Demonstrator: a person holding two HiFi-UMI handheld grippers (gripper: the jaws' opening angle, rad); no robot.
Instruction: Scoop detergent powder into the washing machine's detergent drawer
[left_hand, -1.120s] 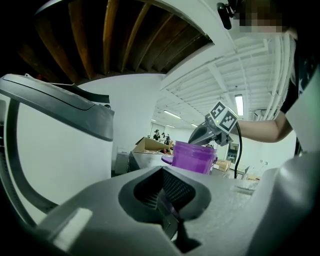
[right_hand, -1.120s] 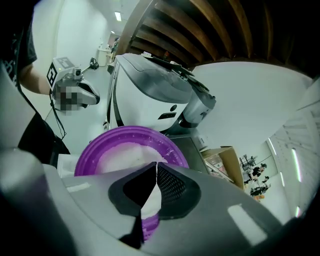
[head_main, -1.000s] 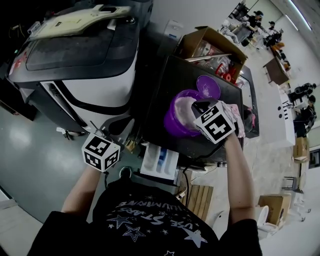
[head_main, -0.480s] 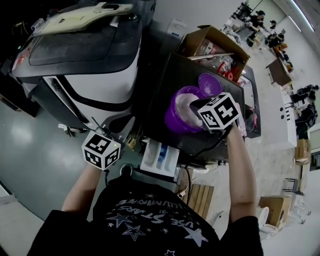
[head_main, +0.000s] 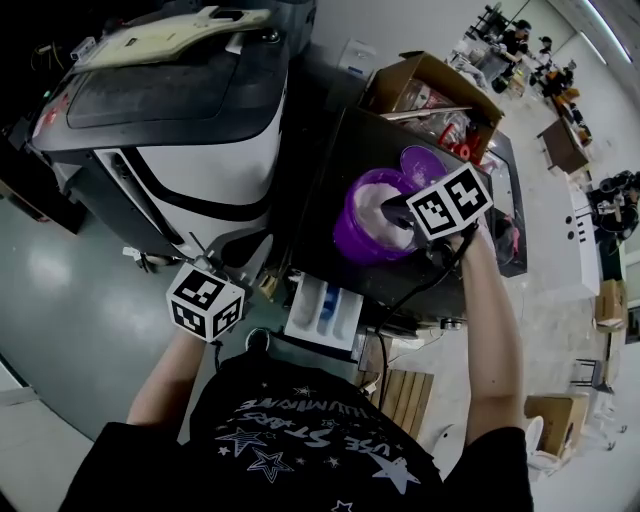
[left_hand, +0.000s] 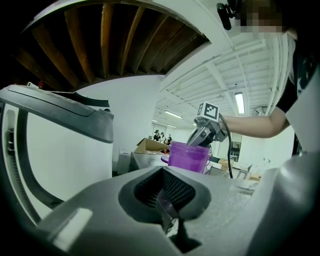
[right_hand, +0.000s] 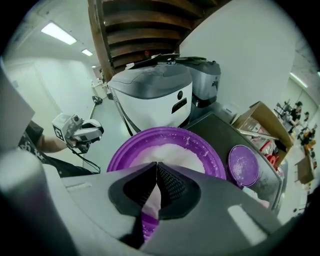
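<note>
Scoop (left_hand: 167, 206) in closed left tongs (left_hand: 162, 171)

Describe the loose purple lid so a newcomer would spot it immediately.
Start at the dark-topped machine right of the white-and-grey appliance. On it stands an open purple tub of white powder; the lid lies flat beside it, toward the cardboard box. Unlike the tub, it is a small flat disc, only dusted with powder.
</note>
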